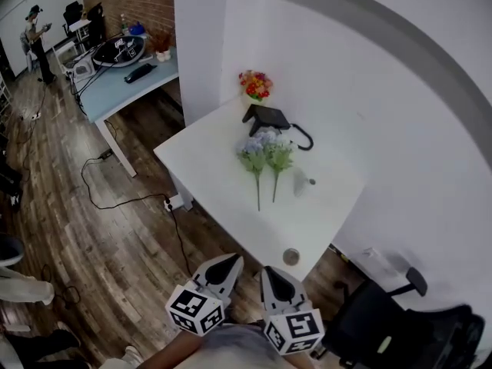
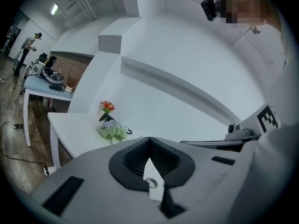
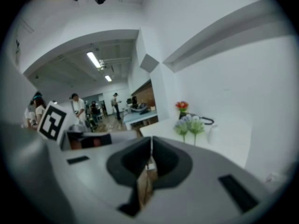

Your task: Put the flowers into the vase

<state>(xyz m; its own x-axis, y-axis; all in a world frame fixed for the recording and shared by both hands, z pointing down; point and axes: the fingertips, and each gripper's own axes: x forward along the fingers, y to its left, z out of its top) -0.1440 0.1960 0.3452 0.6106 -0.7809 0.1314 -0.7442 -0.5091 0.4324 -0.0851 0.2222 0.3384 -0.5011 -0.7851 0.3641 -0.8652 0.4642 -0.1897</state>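
Two artificial flowers (image 1: 265,157) with pale blue and green heads lie side by side on the white table (image 1: 231,198), stems toward me. Just right of them stands a small white vase (image 1: 304,183). My left gripper (image 1: 227,266) and right gripper (image 1: 275,277) hang side by side short of the table's near corner, over the wooden floor, both shut with nothing in them. In the left gripper view the flowers (image 2: 112,131) lie far ahead of the gripper's (image 2: 149,143) closed jaws. In the right gripper view the flowers (image 3: 188,125) and the vase (image 3: 212,133) sit beyond the gripper's (image 3: 152,141) closed jaws.
A pot of red and orange flowers (image 1: 255,85) and a black device with a cable (image 1: 269,118) sit at the table's far side by the white wall. A small round metal piece (image 1: 290,257) lies near the front edge. A black office chair (image 1: 384,325) stands at the right. A blue desk (image 1: 127,75) is far left.
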